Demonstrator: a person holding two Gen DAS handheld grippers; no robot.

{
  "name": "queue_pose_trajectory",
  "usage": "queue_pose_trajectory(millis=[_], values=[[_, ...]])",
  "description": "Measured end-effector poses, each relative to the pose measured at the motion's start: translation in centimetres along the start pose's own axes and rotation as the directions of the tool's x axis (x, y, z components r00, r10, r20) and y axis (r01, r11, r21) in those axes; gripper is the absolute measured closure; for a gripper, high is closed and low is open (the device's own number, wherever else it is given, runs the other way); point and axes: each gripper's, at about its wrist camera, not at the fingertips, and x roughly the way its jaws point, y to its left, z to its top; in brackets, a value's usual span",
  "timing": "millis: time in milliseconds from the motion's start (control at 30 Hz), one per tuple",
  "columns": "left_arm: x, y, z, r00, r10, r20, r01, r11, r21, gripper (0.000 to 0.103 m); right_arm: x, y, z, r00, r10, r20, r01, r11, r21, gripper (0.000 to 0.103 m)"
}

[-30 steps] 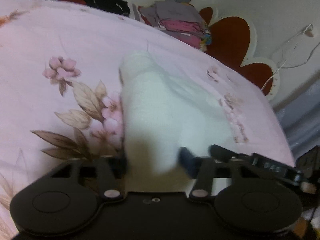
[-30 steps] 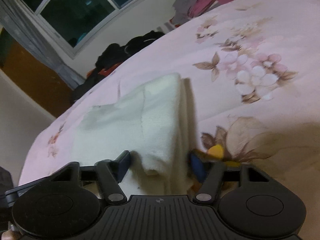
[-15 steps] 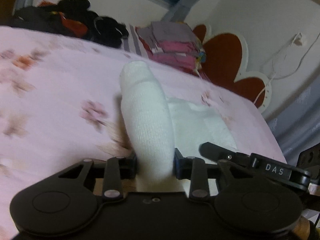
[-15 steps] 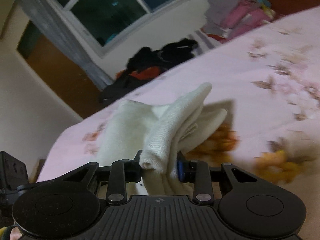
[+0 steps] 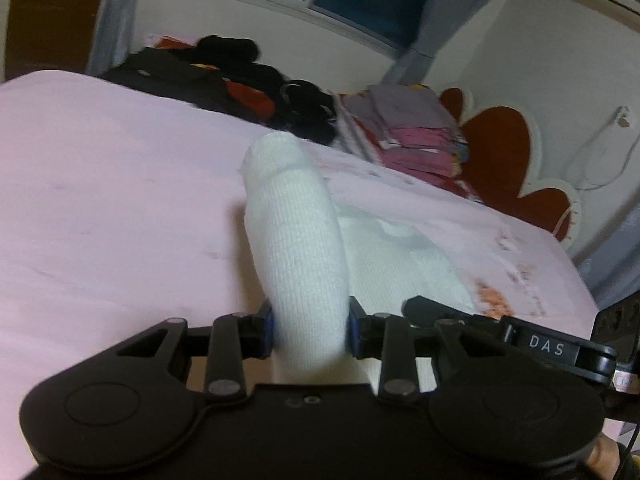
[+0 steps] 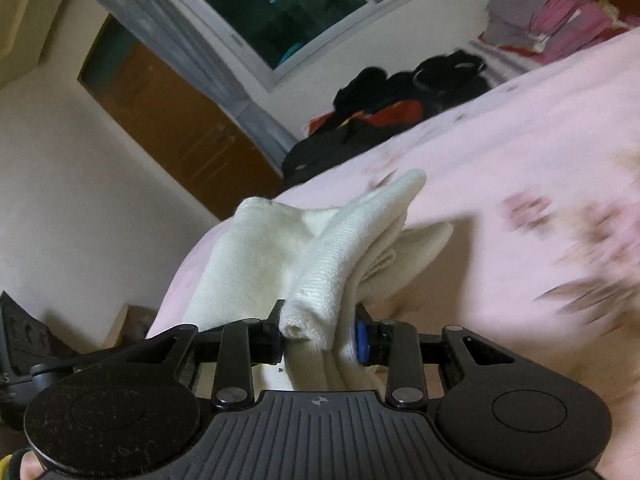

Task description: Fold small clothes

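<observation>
A small white knit garment (image 5: 296, 232) lies on the pink flowered bedsheet (image 5: 100, 200). My left gripper (image 5: 310, 326) is shut on one bunched edge of it, which stands up as a roll between the fingers. My right gripper (image 6: 320, 338) is shut on another edge of the same white garment (image 6: 336, 256), lifted and folded over, while the rest trails on the bedsheet (image 6: 520, 168). The right gripper's black body shows at the right edge of the left wrist view (image 5: 560, 350).
A stack of folded pink and grey clothes (image 5: 412, 128) sits at the far side of the bed, beside a heap of dark clothes (image 5: 224, 80). A red heart-shaped headboard (image 5: 504, 152) stands at the right. A window (image 6: 288, 4) and brown door (image 6: 180, 128) lie beyond.
Both grippers went from open around the garment's edges to shut on them, then lifted the edges off the sheet. Both views have tilted up toward the window.
</observation>
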Motion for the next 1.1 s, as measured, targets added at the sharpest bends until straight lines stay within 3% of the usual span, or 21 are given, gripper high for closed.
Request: queue_pose_trajectory(millis=[233, 400, 467, 567, 667, 767, 900, 1033, 1100], values=[[1.0, 6.5, -1.6, 0.997, 0.069, -0.038, -0.069, 0.998, -0.003, 0.069, 6.8, 1.9, -4.1, 0.997, -0.047, -0.061, 0.047, 0.999, 0.005, 0.071], [1.5, 7.1, -3.3, 0.997, 0.062, -0.043, -0.062, 0.998, -0.002, 0.056, 7.0, 0.2, -5.1, 0.988, -0.140, -0.071, 0.142, 0.989, 0.032, 0.069], [1.5, 6.6, -3.3, 0.996, 0.075, -0.044, -0.074, 0.997, 0.007, 0.045, 6.8, 0.3, -4.9, 0.981, -0.181, -0.064, 0.182, 0.983, 0.010, 0.069], [0.8, 6.6, -3.4, 0.995, 0.084, -0.047, -0.083, 0.996, 0.009, 0.043, 6.9, 1.5, -4.7, 0.968, -0.244, -0.052, 0.242, 0.969, -0.043, 0.068], [-2.8, 7.4, -3.5, 0.988, 0.127, 0.087, -0.129, 0.991, 0.016, 0.044, 6.4, 3.7, -4.4, 0.955, -0.296, 0.012, 0.295, 0.946, -0.138, 0.068], [-4.3, 5.9, -2.0, 0.977, 0.096, 0.190, -0.114, 0.990, 0.087, 0.044, 5.5, 5.9, -4.1, 0.949, -0.303, 0.087, 0.315, 0.923, -0.220, 0.068], [-1.3, 4.1, -0.3, 0.988, 0.024, 0.151, -0.050, 0.985, 0.168, 0.046, 7.8, 7.0, -3.4, 0.955, -0.285, 0.083, 0.296, 0.924, -0.240, 0.069], [3.0, 5.4, 0.2, 0.997, 0.041, 0.067, -0.049, 0.991, 0.122, 0.047, 10.2, 5.9, -3.4, 0.947, -0.315, 0.059, 0.320, 0.925, -0.204, 0.069], [4.0, 6.3, 0.2, 0.998, 0.037, 0.048, -0.042, 0.994, 0.104, 0.047, 11.1, 5.2, -3.9, 0.933, -0.356, 0.046, 0.357, 0.908, -0.218, 0.069]])
